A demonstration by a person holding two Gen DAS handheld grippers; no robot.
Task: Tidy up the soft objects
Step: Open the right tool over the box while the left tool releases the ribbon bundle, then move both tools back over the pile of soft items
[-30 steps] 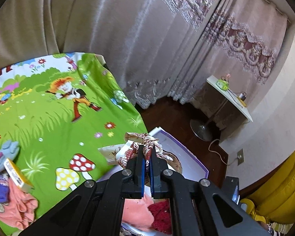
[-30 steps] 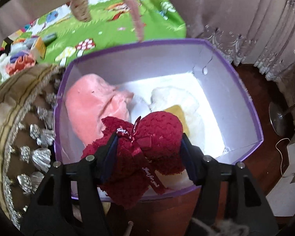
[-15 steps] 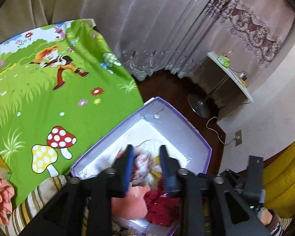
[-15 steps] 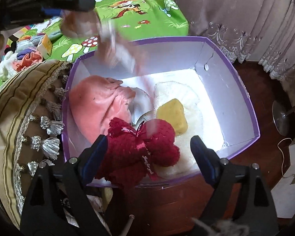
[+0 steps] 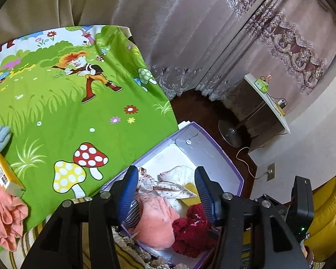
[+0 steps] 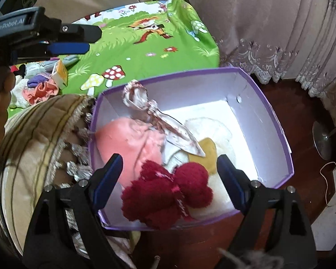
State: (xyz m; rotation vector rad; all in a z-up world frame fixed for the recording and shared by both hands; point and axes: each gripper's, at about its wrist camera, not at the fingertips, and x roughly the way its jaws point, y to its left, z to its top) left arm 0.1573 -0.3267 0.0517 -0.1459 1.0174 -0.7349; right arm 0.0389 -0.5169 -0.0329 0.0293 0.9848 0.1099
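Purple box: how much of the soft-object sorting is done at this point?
Done: the purple box holds a pink cloth, a dark red plush, a patterned scarf, a yellow piece and a cream item.
In hand: nothing; the left gripper and right gripper are both open.
Left: a pile of soft items beside a yellow carton on the green mat.

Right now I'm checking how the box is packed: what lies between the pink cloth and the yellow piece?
The tail of the patterned scarf and a white cloth lie between the pink cloth and the yellow piece, clearest in the right wrist view.
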